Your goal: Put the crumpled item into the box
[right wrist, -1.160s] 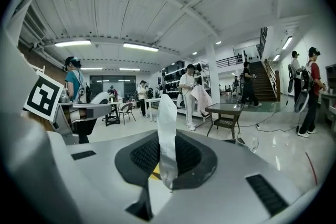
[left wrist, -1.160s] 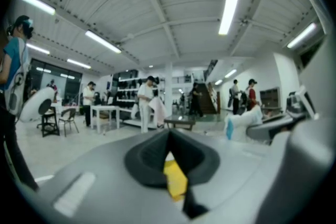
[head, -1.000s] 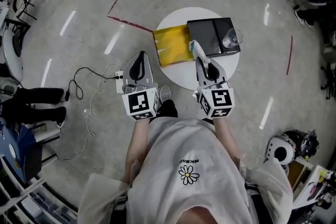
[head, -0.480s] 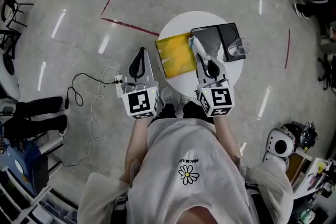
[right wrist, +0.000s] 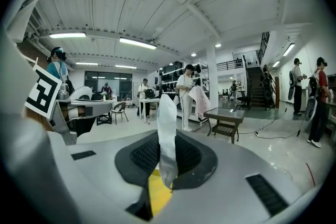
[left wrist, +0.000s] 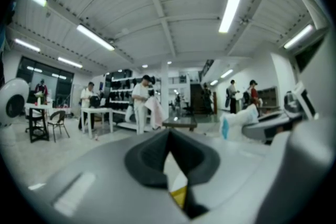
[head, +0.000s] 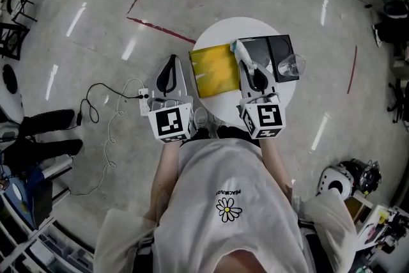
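A large workshop with a polished grey floor (head: 96, 41) seen from above, the wearer's white shirt filling the bottom of the view. A small round white tabletop (head: 220, 32) stands just ahead. On it a yellow rectangle (head: 214, 70) and an open black case (head: 271, 51) lie side by side and touching. Either could be the box; I cannot tell which. A clear cup (head: 289, 66) sits at the case's right edge. The right tongs (head: 251, 71) reach over the tabletop, nearly closed and pinching the crumpled item (head: 241, 51), a narrow white strip with a touch of blue. It sticks out past the tips, above the seam where yellow meets black. It is in neither one yet, so it appears to be held up for carrying and lowering. The left tongs (head: 170, 62) hang off the tabletop's left side above the floor. Their tips are together and they hold nothing, likely kept clear of the one-handed job. A cable (head: 105, 115) trails on the floor at the left.
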`<action>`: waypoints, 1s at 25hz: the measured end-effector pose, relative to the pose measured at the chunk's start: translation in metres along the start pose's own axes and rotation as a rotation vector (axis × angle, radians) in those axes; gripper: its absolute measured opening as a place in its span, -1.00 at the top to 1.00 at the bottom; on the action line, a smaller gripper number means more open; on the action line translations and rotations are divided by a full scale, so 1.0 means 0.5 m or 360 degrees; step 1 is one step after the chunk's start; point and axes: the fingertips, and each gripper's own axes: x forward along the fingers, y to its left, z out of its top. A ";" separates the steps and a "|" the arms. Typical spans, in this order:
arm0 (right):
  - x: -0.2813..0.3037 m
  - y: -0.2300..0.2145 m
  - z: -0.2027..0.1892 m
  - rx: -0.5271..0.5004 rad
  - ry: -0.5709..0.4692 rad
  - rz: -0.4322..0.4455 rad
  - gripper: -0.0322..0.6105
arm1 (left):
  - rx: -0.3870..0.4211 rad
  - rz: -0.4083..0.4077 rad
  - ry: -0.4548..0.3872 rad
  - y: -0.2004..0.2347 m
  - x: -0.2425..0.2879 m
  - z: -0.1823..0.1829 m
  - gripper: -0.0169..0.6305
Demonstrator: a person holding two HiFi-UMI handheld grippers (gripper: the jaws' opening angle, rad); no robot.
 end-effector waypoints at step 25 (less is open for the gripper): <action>0.150 0.044 -0.242 -0.1692 0.0682 0.0428 0.77 | 0.0019 0.0131 0.0046 0.031 -0.004 -0.013 0.95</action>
